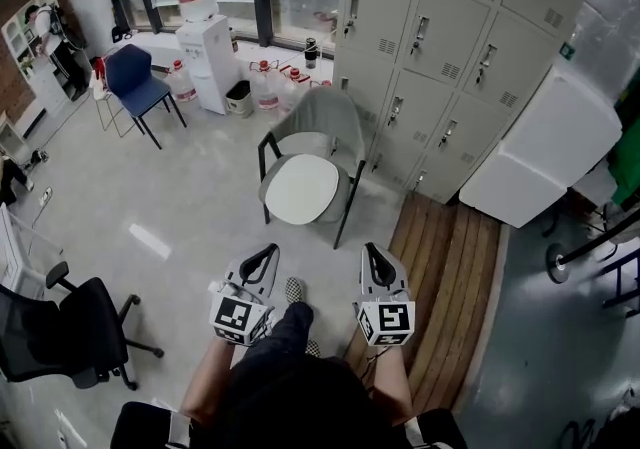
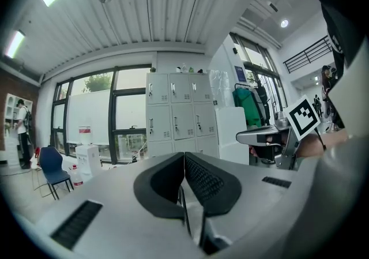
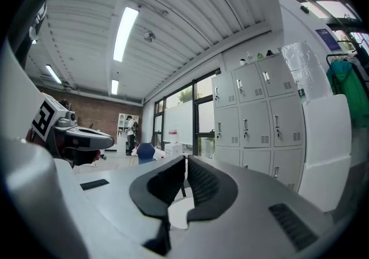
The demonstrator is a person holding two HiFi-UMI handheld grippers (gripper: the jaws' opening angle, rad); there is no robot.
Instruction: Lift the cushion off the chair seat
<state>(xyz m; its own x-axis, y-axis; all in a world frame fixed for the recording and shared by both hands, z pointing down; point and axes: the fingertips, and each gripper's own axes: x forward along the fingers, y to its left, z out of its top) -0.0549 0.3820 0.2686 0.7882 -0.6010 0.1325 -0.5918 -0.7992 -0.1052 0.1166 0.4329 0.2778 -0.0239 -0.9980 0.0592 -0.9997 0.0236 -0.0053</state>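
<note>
A white round cushion (image 1: 302,189) lies on the seat of a grey shell chair (image 1: 325,117) with black legs, in the middle of the head view. Both grippers hang in the air short of the chair, apart from it. My left gripper (image 1: 271,250) is shut with nothing in it, and its black jaws meet in its own view (image 2: 184,158). My right gripper (image 1: 371,250) is shut and empty too (image 3: 186,162). A pale round patch of the cushion (image 3: 180,213) shows below those jaws.
Grey lockers (image 1: 440,37) and a white cabinet (image 1: 540,152) stand right of the chair, beside a wooden floor strip (image 1: 450,277). A black office chair (image 1: 70,332) sits at the near left. A blue chair (image 1: 135,82) and a water dispenser (image 1: 205,47) stand by the windows.
</note>
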